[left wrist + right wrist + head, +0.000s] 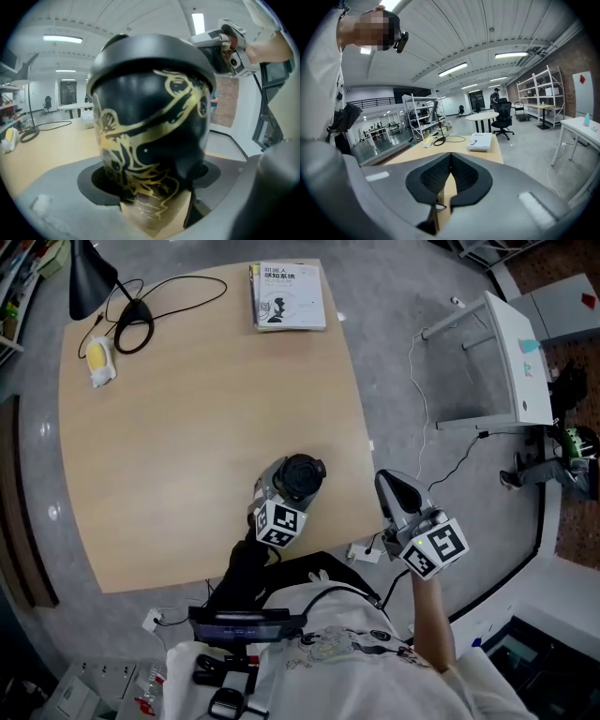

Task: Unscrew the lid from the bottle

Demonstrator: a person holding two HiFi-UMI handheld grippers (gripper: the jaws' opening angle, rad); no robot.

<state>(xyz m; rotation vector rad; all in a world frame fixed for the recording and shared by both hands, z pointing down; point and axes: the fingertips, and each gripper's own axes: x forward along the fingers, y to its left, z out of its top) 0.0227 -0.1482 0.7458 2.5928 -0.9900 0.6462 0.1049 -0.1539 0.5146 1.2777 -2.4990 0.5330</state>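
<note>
Head view: I see the bottle standing near the desk's lower right edge, with the left gripper around it. The right gripper hangs off the desk at lower right.

Left gripper view: its fingers are spread wide and clamped on the black-and-gold body, with the lid on top.

Right gripper view: its fingers are pressed together, holding nothing.
</note>
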